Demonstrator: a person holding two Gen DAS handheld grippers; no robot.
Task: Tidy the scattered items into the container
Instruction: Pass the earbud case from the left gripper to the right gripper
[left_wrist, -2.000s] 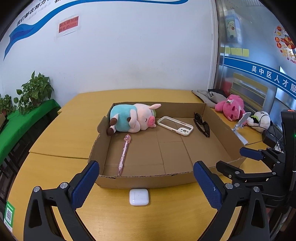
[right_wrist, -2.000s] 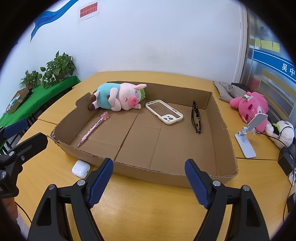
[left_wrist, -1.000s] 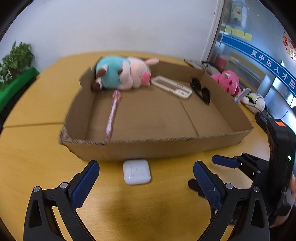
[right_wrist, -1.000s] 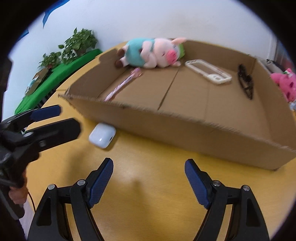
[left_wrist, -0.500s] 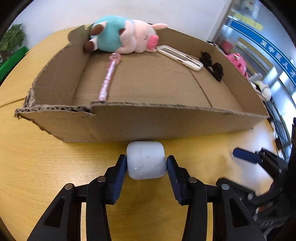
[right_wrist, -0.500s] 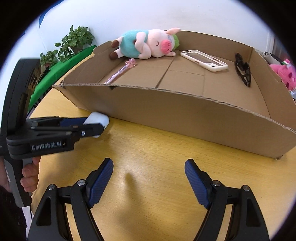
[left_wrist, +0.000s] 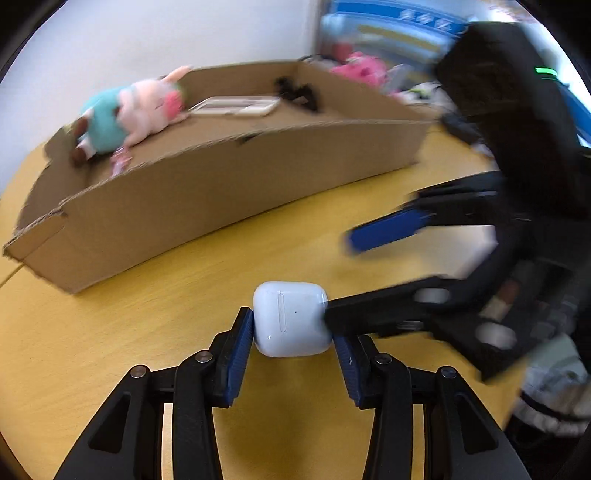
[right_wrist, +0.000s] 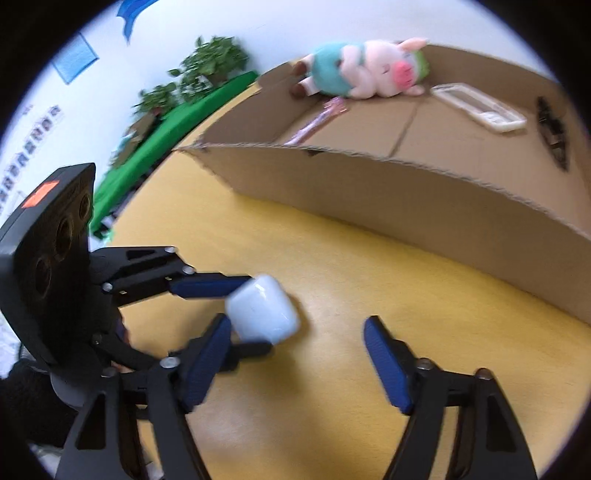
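My left gripper (left_wrist: 291, 332) is shut on a white earbud case (left_wrist: 291, 318), held just over the yellow table in front of the cardboard box (left_wrist: 229, 177). In the right wrist view the same case (right_wrist: 263, 313) sits between the left gripper's blue pads (right_wrist: 207, 286). My right gripper (right_wrist: 299, 354) is open and empty, right beside the case; one of its fingers (left_wrist: 388, 230) shows in the left wrist view. The box (right_wrist: 406, 199) holds a plush pig (right_wrist: 365, 70), a pink pen (right_wrist: 317, 120), a white phone case (right_wrist: 480, 107) and black glasses (right_wrist: 552, 125).
The yellow table (left_wrist: 110, 332) lies in front of the box. A pink plush toy (left_wrist: 358, 64) and other items lie behind the box at the right. Potted plants (right_wrist: 207, 66) and a green surface (right_wrist: 166, 125) are beyond the table's left edge.
My left gripper has lifted the earbud case and pulled it back from the box wall. My right gripper has moved in close beside the case, still open.
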